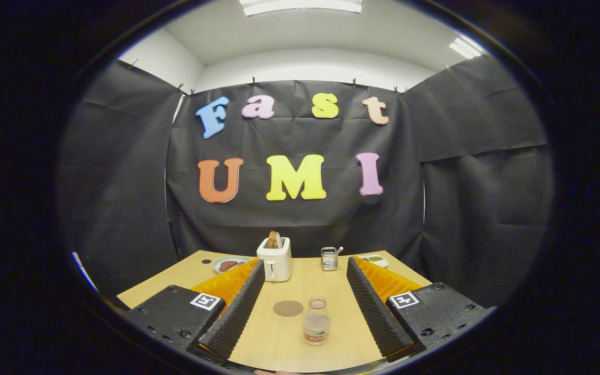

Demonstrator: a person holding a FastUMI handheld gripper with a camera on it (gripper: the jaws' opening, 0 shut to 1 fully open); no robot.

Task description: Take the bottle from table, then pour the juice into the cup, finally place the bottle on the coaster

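Note:
My gripper is open, its two fingers spread wide over the wooden table. Between the fingers, near their bases, stands a small clear bottle with a label low on its body. Nothing touches it. Right behind it a clear cup shows its rim, partly overlapped by the bottle, so I cannot tell the gap between them. A round brown coaster lies flat on the table just left of the cup, also between the fingers.
A white toaster with toast in it stands beyond the left fingertip. A small metal item sits toward the back edge. A plate of food is at the back left, a white object at the back right.

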